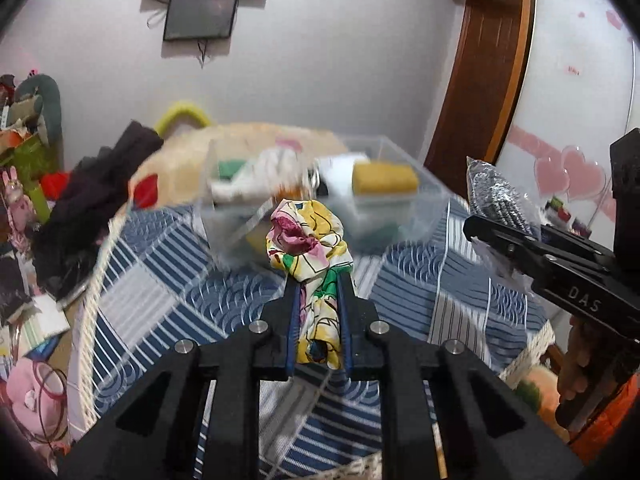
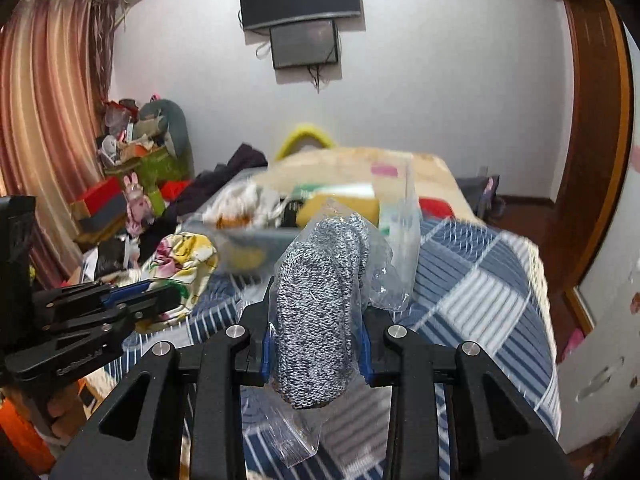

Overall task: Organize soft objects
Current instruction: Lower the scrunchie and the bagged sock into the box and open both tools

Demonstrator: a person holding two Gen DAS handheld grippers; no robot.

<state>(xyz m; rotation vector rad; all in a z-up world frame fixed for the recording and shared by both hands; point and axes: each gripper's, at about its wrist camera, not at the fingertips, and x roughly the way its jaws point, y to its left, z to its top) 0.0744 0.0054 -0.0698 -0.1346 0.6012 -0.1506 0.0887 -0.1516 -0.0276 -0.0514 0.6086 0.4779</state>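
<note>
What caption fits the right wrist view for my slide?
Right hand-held gripper clamps bagged grey knit socks above the striped bed, clear storage box ahead.

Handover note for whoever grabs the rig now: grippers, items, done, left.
Left gripper: shut on the floral cloth, lifted off the bed.
Right gripper: shut on the bagged grey knit item, also held in the air.
Clear bin sits on the bed ahead of both grippers; it already holds a yellow sponge, a white cloth and other soft pieces.
Done: both items picked up.
Left: probably carry both to the bin and release; dark clothes lie at the bed's left edge.
</note>
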